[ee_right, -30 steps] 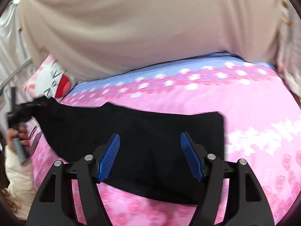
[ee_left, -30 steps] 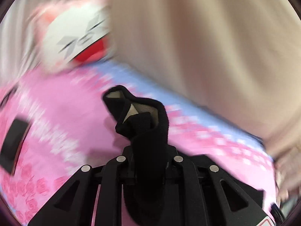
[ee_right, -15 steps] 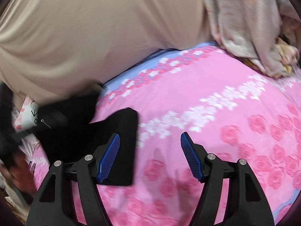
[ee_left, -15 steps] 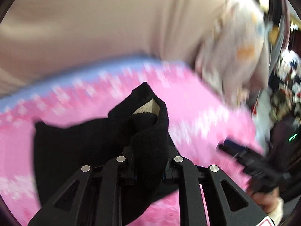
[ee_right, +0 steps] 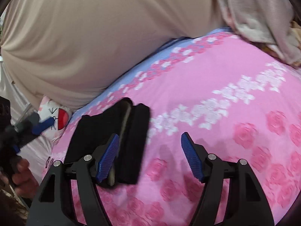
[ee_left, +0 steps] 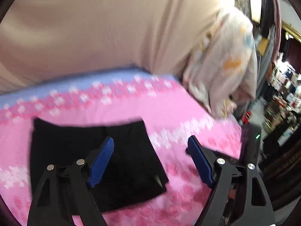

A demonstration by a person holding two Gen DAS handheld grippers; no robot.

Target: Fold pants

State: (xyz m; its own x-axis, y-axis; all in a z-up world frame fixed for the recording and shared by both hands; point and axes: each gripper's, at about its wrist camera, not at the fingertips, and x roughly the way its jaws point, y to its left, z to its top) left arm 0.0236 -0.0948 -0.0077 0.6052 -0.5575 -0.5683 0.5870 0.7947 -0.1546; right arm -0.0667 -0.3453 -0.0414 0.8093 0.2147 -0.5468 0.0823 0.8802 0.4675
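A: Status of the pants [ee_left: 90, 162]?

B: Released. A second ago a bunched black end was clamped in the left gripper [ee_left: 150, 162]; now its jaws are opening and nothing is held between them. The pants are laid flat on the pink bedsheet [ee_left: 188, 113] as a folded rectangle, below the sheet's blue border strip.

A: Right gripper [ee_right: 149, 157]?

B: Jaws apart, nothing gripped. Its left pad is seen just over the pants' near edge; contact cannot be told. In that view a pale lining shows between the stacked layers of the pants [ee_right: 129, 137].

A: Meaning for the task?

B: A fold is judged as just laid down. The stack looks compact; squaring may be needed.

A: Labels, writing?

B: Nothing readable. Only a cartoon face on the pillow [ee_right: 54, 116], left of the pants. Frames are blurred.
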